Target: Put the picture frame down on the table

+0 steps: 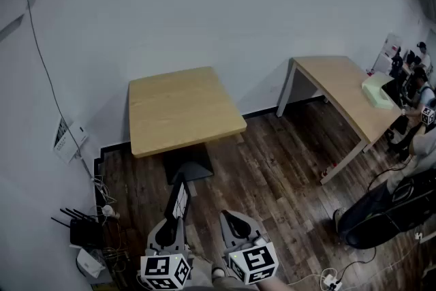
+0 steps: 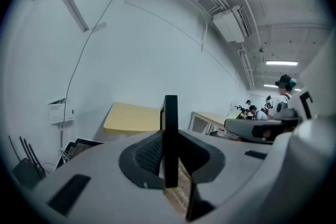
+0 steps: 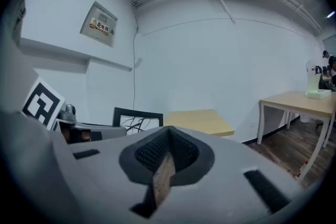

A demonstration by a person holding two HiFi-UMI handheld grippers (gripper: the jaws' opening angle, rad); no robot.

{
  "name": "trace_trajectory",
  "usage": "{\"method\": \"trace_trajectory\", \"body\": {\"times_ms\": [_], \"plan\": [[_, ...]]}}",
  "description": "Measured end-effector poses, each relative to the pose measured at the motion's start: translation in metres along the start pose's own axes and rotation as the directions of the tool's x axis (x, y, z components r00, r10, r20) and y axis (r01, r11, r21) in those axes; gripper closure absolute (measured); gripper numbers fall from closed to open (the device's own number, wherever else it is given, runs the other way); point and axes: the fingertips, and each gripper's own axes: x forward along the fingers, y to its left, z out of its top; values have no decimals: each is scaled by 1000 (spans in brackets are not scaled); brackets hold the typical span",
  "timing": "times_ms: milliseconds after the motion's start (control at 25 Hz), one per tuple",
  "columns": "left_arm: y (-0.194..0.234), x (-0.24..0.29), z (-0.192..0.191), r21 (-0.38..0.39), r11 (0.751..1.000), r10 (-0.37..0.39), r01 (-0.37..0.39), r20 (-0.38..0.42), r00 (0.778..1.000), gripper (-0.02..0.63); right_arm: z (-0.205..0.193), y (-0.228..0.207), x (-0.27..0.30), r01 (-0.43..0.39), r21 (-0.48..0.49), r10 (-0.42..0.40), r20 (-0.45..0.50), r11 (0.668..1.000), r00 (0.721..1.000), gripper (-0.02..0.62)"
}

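A black picture frame [image 1: 180, 200] stands upright in my left gripper [image 1: 178, 215], which is shut on its lower edge, low over the wooden floor. In the left gripper view the frame [image 2: 170, 134] shows edge-on between the jaws. The square light-wood table [image 1: 180, 109] stands ahead by the wall, its top bare and well beyond both grippers. My right gripper [image 1: 231, 218] hangs beside the left one, shut with nothing in it; only a thin slit shows between its jaws [image 3: 167, 157]. In the right gripper view the frame [image 3: 137, 119] appears to the left.
A longer table [image 1: 347, 88] with a pale box stands at the right, where people sit [image 1: 417, 82]. A black bag [image 1: 381, 211] lies on the floor at the right. Routers and cables [image 1: 85, 232] crowd the left corner. A power strip [image 1: 332, 281] lies near my feet.
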Motion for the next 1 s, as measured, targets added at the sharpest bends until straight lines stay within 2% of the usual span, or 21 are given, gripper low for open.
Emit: {"method": "trace_trajectory", "body": {"times_ms": [480,720,1000], "plan": [[-13,-11,5,15,999,-30,30,10,1000,545,2,7,-20,-5,3,5,8,1000,1000,595],[-1,5,11,23,999,-42,42,9,999,545,2,9,3,-29,13,29,-12,999,1000,595],[26,48,24,7,999,-54,54,4,999,545,14,0,48,-38,48,39,-27,998,999,595]]}}
